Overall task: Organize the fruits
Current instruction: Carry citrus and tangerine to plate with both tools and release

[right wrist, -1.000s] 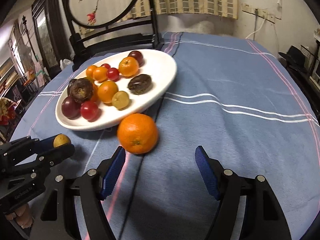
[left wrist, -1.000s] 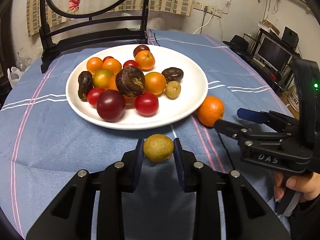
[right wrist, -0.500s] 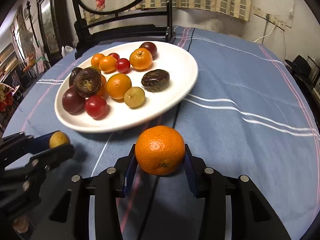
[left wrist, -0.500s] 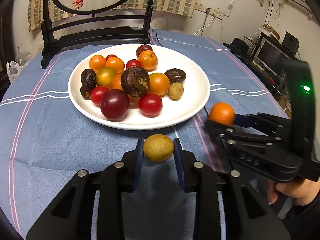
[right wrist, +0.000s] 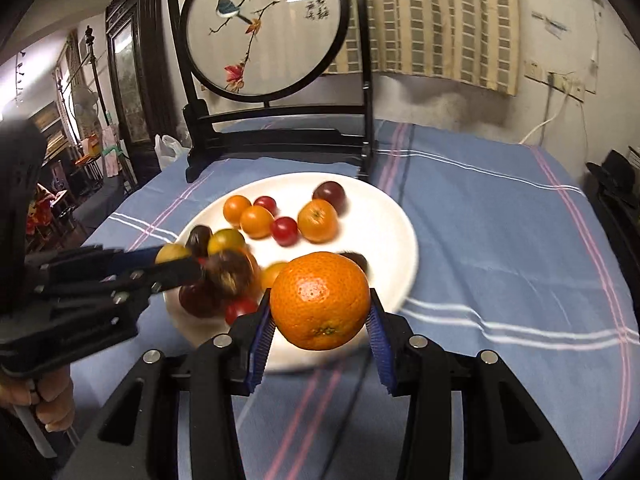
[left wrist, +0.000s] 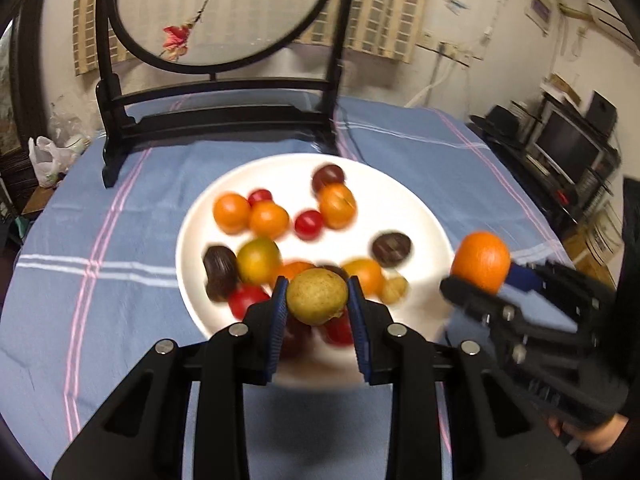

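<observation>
Two black hand-held tongs hang above a round counter covered in blue cloth with pink and white stripes. The left tongs (left wrist: pixel 317 304) are clenched on a small yellow-green fruit (left wrist: pixel 317 295), round and slightly dimpled, pinched between blue pads. The right tongs (right wrist: pixel 320 326) are clenched on an orange (right wrist: pixel 319 300), glossy and pebbled, its stem scar facing down and toward the camera. Neither fruit touches the cloth.

Just ahead of and below both tongs lies a white plate (left wrist: pixel 404 204), already holding a loose heap of fruit: small oranges, red cherry tomatoes, dark plums and wrinkled brown pieces. The left tongs hover over the near part of the plate, right above the crowded pile. The right tongs sit beside the plate's right rim, with the orange at its edge. The barest stretch of plate lies ahead of the right tongs, on the plate's right and far side, so that hand looks nearer to open space. Both fruits are round, with no long axis to line up. They would probably roll on release, so a low drop seems wise.

Behind the plate stands a dark wooden stand (right wrist: pixel 280 136) framing a round embroidered screen.
</observation>
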`<act>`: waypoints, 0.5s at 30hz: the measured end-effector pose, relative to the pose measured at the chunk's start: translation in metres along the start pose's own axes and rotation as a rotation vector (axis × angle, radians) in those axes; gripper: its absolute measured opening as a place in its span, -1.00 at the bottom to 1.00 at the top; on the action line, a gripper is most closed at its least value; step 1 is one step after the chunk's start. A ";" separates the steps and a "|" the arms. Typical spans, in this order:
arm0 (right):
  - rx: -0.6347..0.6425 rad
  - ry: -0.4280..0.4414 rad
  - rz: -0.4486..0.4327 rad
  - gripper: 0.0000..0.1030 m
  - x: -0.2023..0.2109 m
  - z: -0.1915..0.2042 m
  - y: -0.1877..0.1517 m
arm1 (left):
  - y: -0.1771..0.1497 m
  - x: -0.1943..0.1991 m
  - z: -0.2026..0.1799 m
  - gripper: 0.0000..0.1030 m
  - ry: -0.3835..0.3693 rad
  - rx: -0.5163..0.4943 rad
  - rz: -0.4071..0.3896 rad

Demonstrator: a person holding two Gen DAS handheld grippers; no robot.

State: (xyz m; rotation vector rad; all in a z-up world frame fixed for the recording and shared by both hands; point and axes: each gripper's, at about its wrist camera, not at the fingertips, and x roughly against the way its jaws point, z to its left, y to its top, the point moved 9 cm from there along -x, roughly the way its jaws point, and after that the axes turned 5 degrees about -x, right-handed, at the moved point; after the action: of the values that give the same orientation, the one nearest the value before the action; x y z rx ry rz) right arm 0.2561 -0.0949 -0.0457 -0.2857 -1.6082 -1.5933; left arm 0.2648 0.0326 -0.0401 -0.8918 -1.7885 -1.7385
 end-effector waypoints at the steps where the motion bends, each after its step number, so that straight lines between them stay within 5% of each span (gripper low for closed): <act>1: 0.002 0.001 0.002 -0.14 -0.008 0.003 0.005 | 0.006 -0.005 0.006 -0.44 0.009 0.008 0.002; 7: 0.003 -0.013 0.046 -0.12 -0.049 0.011 0.020 | 0.027 -0.040 0.024 -0.40 0.052 0.031 0.037; 9: -0.009 -0.016 0.072 -0.09 -0.060 0.010 0.019 | 0.030 -0.045 0.026 0.36 0.071 0.034 0.032; 11: -0.019 -0.022 0.061 0.13 -0.059 0.007 0.019 | 0.034 -0.040 0.029 0.71 0.107 0.052 -0.013; 15: -0.020 -0.036 0.032 0.32 -0.044 -0.001 0.015 | 0.029 -0.034 0.026 0.71 0.117 0.044 -0.019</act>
State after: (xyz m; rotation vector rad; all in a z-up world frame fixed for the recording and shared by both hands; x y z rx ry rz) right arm 0.2938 -0.0763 -0.0650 -0.3507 -1.6081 -1.5884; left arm 0.3114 0.0541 -0.0468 -0.7418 -1.7569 -1.7195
